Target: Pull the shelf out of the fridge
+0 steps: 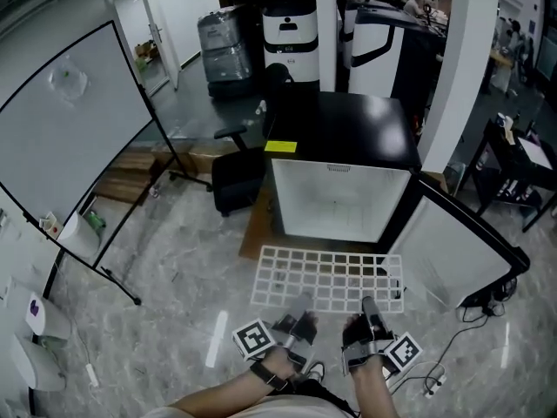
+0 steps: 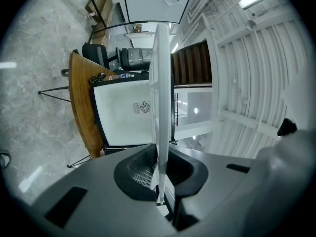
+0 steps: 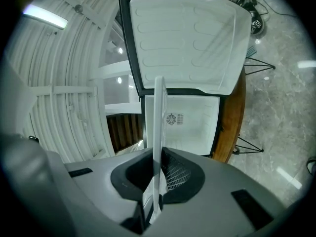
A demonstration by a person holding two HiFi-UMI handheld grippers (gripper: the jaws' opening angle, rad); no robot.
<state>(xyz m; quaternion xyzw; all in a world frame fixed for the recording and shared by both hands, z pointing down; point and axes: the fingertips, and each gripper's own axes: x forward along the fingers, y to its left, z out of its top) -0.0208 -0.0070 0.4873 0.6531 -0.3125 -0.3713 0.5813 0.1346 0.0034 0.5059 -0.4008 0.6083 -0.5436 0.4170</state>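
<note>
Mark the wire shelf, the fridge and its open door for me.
White wire grid shelf [image 1: 329,279]: head view, middle of the grid.
Black mini fridge [image 1: 339,124]: head view, its top.
Open white-lined fridge door [image 1: 452,251]: head view, inner liner.

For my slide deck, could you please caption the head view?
Left gripper and right gripper hold the white wire shelf in front of the open fridge.

The shelf [image 1: 329,279] is a white grid. The fridge [image 1: 348,129] is black outside, white inside, with a yellow label [image 1: 280,146] on top. The floor [image 1: 174,268] is grey, marble-veined.
</note>
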